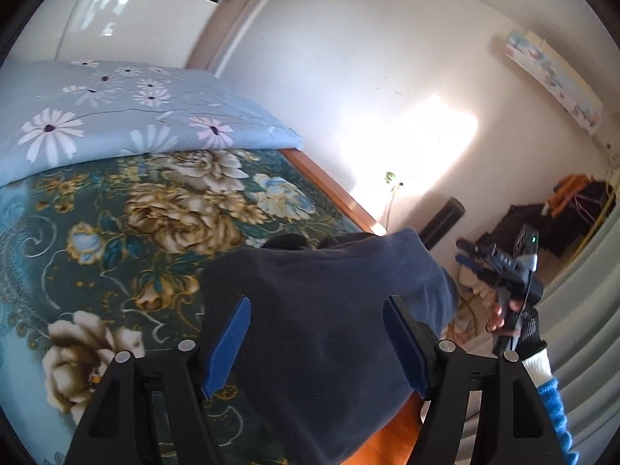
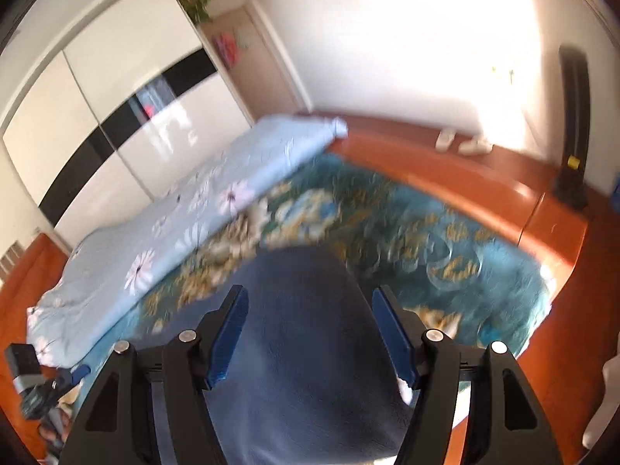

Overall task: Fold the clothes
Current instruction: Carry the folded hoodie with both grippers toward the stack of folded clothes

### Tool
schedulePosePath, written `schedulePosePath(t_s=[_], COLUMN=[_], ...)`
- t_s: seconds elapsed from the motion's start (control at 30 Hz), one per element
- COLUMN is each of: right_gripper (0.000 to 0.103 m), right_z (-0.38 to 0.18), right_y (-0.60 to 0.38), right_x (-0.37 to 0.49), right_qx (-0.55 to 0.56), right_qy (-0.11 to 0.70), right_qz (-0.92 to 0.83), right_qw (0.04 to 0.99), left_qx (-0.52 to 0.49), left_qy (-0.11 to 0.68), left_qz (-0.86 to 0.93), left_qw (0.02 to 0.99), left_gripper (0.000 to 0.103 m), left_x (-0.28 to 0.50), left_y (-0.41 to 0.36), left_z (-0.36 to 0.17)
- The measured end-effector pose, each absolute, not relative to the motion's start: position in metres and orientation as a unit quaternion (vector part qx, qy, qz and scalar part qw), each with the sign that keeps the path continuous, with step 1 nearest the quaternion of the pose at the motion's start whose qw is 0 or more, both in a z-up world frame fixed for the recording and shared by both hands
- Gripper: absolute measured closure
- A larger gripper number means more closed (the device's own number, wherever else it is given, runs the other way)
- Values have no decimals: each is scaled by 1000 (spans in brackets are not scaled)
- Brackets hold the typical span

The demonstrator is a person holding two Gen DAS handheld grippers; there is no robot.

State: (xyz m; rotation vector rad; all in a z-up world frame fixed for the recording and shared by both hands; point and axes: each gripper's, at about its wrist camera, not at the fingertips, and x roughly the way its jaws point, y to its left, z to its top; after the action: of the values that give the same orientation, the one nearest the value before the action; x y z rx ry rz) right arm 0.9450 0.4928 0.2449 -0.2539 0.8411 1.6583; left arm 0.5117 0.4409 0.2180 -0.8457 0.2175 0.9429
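A dark blue garment (image 1: 321, 310) lies on the bed, on a green bedspread (image 1: 116, 232) with big flowers, close to the orange wooden bed edge (image 1: 391, 438). It lies in a soft heap, and one end hangs toward that edge.

The left gripper (image 1: 316, 345) is above the garment with its jaws apart. The blue pads (image 1: 228, 348) do not press on the cloth; the garment only shows between them from above.

The right gripper (image 2: 310, 337) also stands apart above the same garment (image 2: 306, 341), and nothing is clamped in it.

A light blue quilt (image 1: 116, 112) with white daisies lies folded at the far side of the bed. A white wardrobe (image 2: 97, 116) stands behind it.
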Motion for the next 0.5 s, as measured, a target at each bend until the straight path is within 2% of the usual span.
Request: schedulePosePath(t_s=[0.13,0.3,0.43,0.5], right_gripper=[35,35,35,35], right_z=[254,217,177,173], right_y=[482,481,502,507], right_x=[887,821,822,831], right_qx=[-160,-285,-303,-275], right_qy=[286,229,261,275], right_qz=[776,805,784,789], right_qw=[539,468,475,476], left_qx=[-385,-397,-407,-406], left_qy=[129,167,174,175], left_qz=[425,400,398,397], left_qw=[809,809,803,804], left_gripper=[28,28,28,27], left_x=[542,569,574,574], left_y=[447,457,462,462], left_z=[213,194,179,177])
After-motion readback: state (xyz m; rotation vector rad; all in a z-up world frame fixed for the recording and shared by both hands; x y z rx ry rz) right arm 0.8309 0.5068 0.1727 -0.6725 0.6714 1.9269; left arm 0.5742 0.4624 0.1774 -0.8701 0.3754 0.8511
